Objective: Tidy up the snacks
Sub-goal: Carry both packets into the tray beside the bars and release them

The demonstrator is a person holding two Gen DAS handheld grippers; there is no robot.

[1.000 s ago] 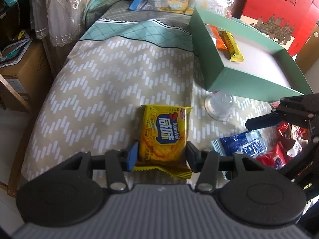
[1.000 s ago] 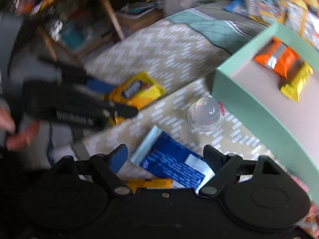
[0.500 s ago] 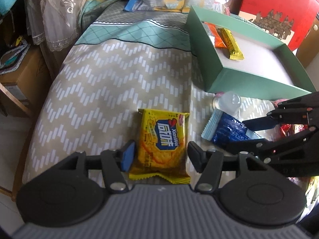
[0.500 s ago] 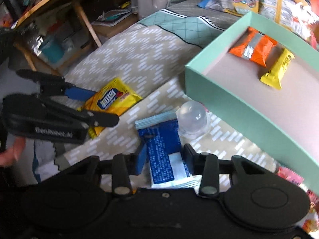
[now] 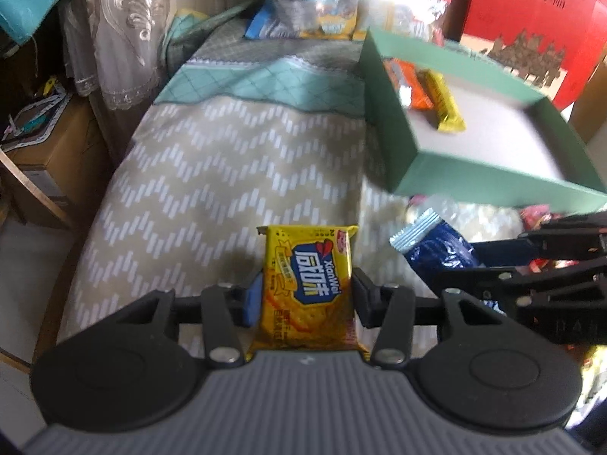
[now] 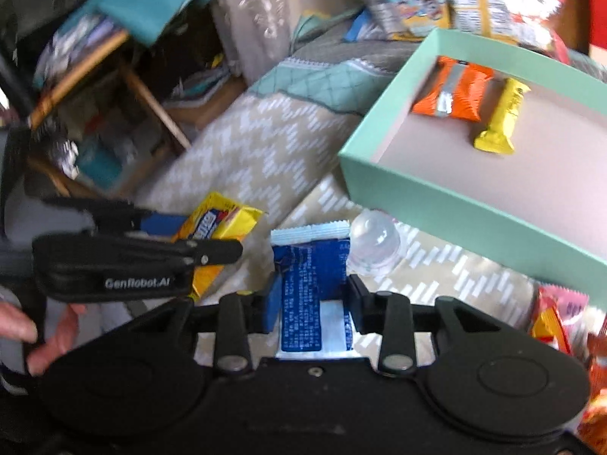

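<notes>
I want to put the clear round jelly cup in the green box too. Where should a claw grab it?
Probably around its rounded sides, coming from above. The clear jelly cup sits dome-up on the cloth, close beside the blue packet held in the right claw, so closing from the front and back looks freer. It looks smooth and may slip.

The yellow cracker pack [image 5: 308,288] has a blue label with white letters; it stands tilted up off the patterned bed cover, clamped at both long sides. The blue snack pack [image 6: 313,284] – dark blue foil with a pale crimped end and small white print – is also pinched at its sides, just beside a clear plastic cup. Inside the green box [image 6: 417,189] an orange packet [image 6: 455,93] and a yellow bar [image 6: 500,121] lie side by side, touching, near the far wall.
</notes>
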